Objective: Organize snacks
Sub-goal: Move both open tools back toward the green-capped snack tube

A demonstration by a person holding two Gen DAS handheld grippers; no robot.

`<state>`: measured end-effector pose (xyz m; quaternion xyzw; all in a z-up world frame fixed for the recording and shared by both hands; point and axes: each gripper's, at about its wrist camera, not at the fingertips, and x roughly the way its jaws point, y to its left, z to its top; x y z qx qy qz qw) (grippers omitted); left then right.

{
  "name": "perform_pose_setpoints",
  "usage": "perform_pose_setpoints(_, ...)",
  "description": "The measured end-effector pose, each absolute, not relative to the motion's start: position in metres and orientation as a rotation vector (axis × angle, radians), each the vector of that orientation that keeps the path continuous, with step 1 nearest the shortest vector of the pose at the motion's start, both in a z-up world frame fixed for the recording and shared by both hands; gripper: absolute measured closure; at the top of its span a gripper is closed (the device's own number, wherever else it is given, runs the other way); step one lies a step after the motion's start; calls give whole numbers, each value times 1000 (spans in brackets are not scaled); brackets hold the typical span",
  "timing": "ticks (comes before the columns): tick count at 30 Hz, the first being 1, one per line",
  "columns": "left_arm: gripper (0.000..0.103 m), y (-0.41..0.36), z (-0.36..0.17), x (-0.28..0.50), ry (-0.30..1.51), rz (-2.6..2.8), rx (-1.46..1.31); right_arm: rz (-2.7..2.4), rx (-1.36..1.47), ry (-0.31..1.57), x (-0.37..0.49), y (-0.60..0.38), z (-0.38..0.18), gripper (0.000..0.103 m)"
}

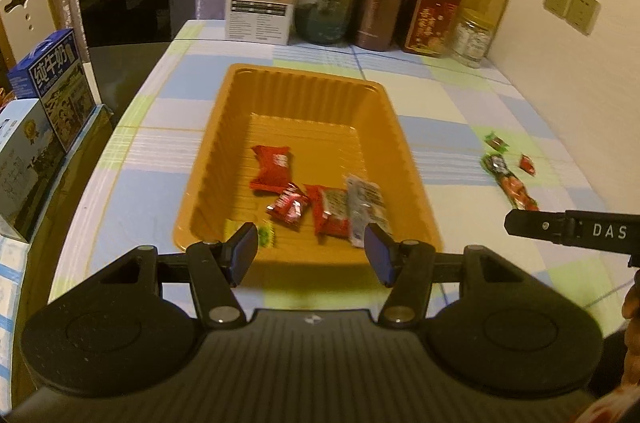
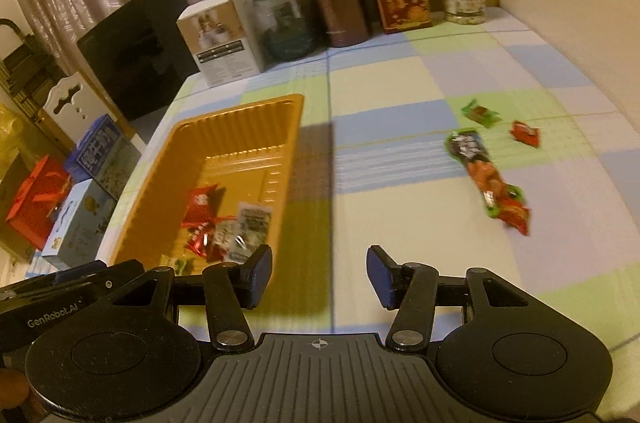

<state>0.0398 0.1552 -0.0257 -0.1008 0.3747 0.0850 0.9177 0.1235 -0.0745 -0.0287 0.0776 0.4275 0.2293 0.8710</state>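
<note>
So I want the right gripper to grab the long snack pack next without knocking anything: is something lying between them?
Nothing visible does. The right gripper is open and empty, and only bare checked tablecloth separates it from the long snack pack. The two small candies lie beyond the pack.

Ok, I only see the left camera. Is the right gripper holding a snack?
Observer: No. The right gripper has its fingers apart with nothing between them.
Child: Where does the long pack end? That gripper hides it from me.
Observer: The long pack ends in a red wrapper, lying on the cloth ahead of the gripper and off to its right.
Child: Is there anything far left that I can't see?
Observer: Yes, a red gift bag sits beside the blue boxes.
</note>
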Motion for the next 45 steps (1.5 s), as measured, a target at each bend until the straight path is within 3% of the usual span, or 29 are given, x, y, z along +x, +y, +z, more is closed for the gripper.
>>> perform_pose_setpoints(18,45,90,-16,24,772,77,-214,355,230,868,85,-161,-12,50)
perform_pose_setpoints(45,42,19,-21,76,800,-55,-133,289,215,827,116,-244,-25,50)
